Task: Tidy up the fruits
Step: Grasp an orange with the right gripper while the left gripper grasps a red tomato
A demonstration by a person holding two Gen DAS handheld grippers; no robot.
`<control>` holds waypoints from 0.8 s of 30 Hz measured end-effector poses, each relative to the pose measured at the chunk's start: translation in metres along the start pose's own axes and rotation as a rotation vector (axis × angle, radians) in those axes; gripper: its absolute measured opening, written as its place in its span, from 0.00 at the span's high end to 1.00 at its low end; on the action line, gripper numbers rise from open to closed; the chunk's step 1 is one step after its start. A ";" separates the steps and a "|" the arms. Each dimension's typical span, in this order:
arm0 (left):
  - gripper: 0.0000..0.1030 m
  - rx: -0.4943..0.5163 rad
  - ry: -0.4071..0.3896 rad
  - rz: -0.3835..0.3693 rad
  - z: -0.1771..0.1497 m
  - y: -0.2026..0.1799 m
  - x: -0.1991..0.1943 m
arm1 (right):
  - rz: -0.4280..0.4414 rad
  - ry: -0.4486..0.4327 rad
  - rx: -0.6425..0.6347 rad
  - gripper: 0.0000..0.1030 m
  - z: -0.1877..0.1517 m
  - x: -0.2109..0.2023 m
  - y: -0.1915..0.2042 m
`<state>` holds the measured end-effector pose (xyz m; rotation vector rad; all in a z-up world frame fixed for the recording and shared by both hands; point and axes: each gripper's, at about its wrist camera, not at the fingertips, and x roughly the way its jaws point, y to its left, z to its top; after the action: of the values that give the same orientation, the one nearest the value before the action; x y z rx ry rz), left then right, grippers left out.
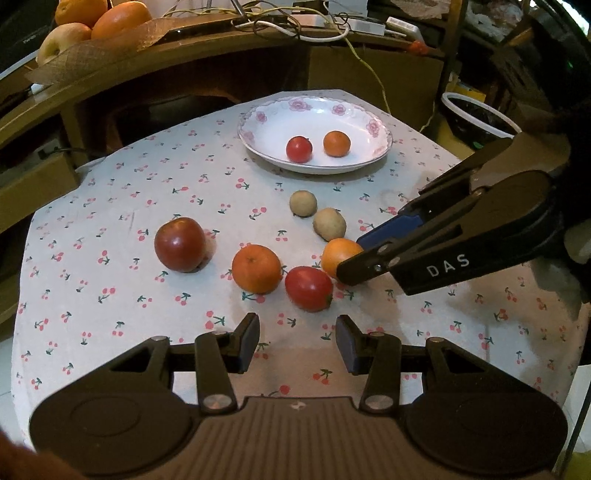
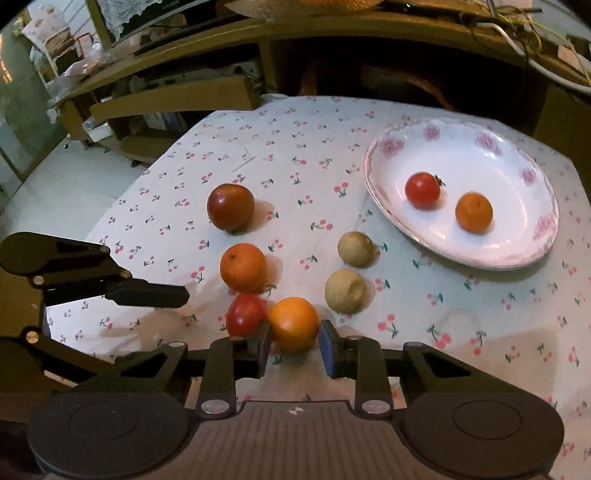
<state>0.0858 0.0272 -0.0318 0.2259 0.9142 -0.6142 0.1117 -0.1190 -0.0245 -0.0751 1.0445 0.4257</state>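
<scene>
A white floral plate (image 1: 373,147) (image 2: 458,254) holds a small red tomato (image 1: 299,148) (image 2: 422,191) and a small orange (image 1: 336,143) (image 2: 474,212). On the cherry-print cloth lie a dark red apple (image 1: 180,244) (image 2: 231,207), an orange (image 1: 256,268) (image 2: 243,267), a red tomato (image 1: 308,288) (image 2: 244,314), two tan fruits (image 1: 303,203) (image 1: 329,223) (image 2: 356,248) (image 2: 345,290) and a second orange (image 1: 338,254) (image 2: 293,323). My right gripper (image 2: 294,341) (image 1: 360,254) is open, its fingers on either side of that second orange. My left gripper (image 1: 297,338) is open and empty, just short of the tomato.
A wooden shelf (image 1: 221,55) runs behind the table, with large oranges and an apple (image 1: 92,26) and cables on it. A black bucket with a white rim (image 1: 476,118) stands to the right. The table's edge drops to a tiled floor (image 2: 74,177) on the left.
</scene>
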 end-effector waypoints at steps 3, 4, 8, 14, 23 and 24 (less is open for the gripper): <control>0.51 0.009 0.005 -0.002 0.001 -0.003 0.002 | 0.012 0.004 0.011 0.72 -0.001 0.000 -0.003; 0.51 0.012 0.003 -0.004 0.001 -0.004 0.002 | 0.010 0.001 0.018 0.72 -0.002 0.001 -0.003; 0.51 0.013 0.004 -0.009 0.001 -0.006 0.003 | -0.001 -0.008 0.013 0.63 0.003 0.007 -0.002; 0.51 -0.006 -0.006 -0.005 0.005 -0.004 0.006 | -0.009 -0.002 0.010 0.70 0.005 0.015 -0.001; 0.51 -0.066 -0.024 0.029 0.016 -0.013 0.028 | 0.004 -0.037 0.063 0.70 -0.001 -0.011 -0.015; 0.51 -0.075 -0.028 0.029 0.016 -0.013 0.029 | 0.002 -0.040 0.067 0.70 -0.002 -0.013 -0.017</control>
<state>0.1026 -0.0019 -0.0441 0.1625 0.9037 -0.5543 0.1110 -0.1392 -0.0168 -0.0053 1.0185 0.3924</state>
